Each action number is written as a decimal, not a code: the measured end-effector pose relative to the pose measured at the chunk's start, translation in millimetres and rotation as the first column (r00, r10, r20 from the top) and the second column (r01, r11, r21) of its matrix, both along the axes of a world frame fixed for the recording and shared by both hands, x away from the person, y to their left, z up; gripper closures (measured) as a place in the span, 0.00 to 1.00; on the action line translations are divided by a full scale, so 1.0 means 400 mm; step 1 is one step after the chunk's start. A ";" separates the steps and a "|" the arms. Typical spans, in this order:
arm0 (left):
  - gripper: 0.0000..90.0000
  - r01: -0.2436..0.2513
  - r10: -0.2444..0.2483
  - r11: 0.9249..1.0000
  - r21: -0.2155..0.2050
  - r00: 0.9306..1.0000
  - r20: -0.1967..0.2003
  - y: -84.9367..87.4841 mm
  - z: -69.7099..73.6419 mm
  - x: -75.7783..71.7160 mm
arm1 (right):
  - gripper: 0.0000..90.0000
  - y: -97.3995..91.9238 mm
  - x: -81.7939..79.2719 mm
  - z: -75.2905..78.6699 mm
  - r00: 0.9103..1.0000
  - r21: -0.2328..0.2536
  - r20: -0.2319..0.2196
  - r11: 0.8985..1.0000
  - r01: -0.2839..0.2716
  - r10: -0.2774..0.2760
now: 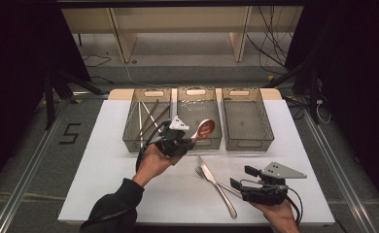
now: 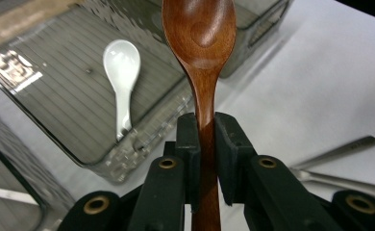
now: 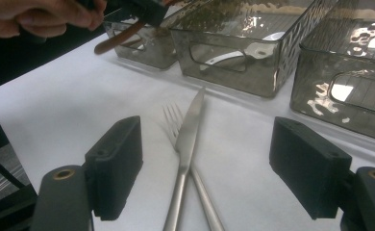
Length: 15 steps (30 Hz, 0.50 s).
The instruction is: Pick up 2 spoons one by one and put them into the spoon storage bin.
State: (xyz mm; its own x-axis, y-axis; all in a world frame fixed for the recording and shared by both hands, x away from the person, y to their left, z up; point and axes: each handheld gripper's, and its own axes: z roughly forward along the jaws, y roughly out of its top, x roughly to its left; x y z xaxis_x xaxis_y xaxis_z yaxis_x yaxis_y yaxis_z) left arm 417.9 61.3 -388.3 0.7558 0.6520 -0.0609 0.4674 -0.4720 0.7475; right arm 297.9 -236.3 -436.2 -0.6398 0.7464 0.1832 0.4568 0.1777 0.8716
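A "5" [image 1: 69,133] is marked on the floor at left. Three grey bins stand on the counter [image 1: 105,165]: the left bin [image 1: 146,119] holds chopsticks, the middle bin [image 2: 56,103] one white spoon [image 2: 121,72]. The left tool [image 2: 206,125] clamps one wooden spoon [image 2: 201,43] above the middle bin. The right tool [image 3: 205,159] gapes over one knife [image 3: 188,139] and one fork [image 3: 171,118]

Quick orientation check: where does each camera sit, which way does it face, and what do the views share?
High view: above the near table edge, looking down at three bins; both forearms show.
Left gripper view: along the left gripper, shut on the wooden spoon, toward the middle bin.
Right gripper view: along the open right gripper toward the knife and fork.
Shared: knife and fork.
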 end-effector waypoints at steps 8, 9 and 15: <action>0.89 -0.042 0.042 0.999 -0.013 0.999 0.003 0.005 0.014 0.059 | 0.31 0.001 0.000 -0.001 1.000 0.001 -0.002 1.000 -0.001 0.001; 0.89 -0.045 0.045 0.999 -0.012 0.999 0.005 0.006 0.017 0.066 | 0.31 0.000 0.000 -0.001 1.000 0.002 -0.001 1.000 -0.002 0.002; 0.89 -0.062 0.063 0.998 -0.025 0.998 0.018 -0.004 0.034 0.095 | 0.31 0.001 0.001 -0.001 1.000 0.002 -0.003 1.000 -0.003 0.003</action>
